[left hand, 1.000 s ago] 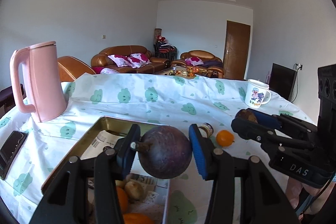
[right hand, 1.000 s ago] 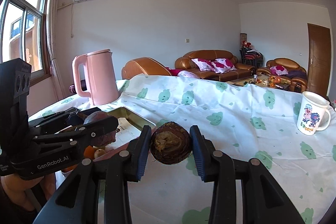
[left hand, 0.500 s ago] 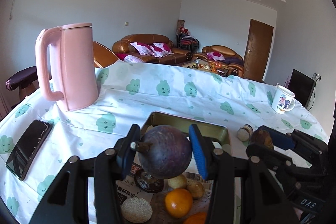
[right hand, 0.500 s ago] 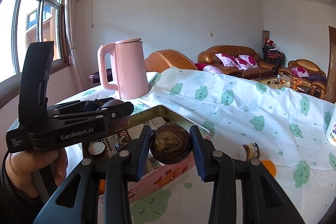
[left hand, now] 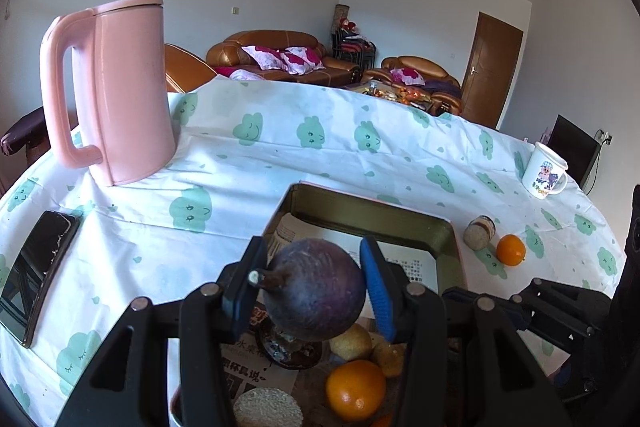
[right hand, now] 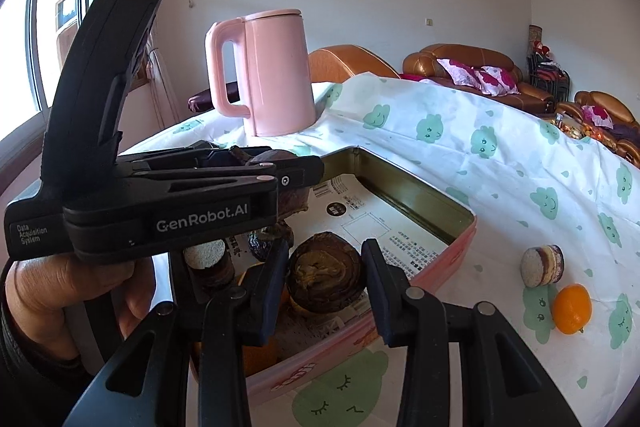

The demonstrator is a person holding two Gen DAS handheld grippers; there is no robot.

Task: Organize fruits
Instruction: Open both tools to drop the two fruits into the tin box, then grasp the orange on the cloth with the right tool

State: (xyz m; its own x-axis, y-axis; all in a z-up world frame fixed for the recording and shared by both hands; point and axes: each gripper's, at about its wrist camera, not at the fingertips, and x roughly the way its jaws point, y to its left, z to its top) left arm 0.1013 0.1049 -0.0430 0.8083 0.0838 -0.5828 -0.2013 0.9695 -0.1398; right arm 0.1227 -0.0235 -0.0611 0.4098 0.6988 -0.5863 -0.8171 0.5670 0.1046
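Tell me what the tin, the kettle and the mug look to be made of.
Tin: thin metal by the look; the inner walls have a dull gold sheen and a rolled rim, the outside is pink with print.
Kettle: probably plastic; a smooth matte pink shell with faint scuffs.
Mug: ceramic or enamel, I cannot tell; glossy white with a cartoon print.

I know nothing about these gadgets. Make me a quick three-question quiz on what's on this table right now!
1. True or false: the left gripper is shut on a dark purple fruit.
2. Which stands beside the tin tray? A) pink kettle B) green bottle C) red bowl
3. How many oranges lie on the tablecloth outside the tray?

Key: 1 true; 2 A; 3 one, next to a small jar lying on its side.
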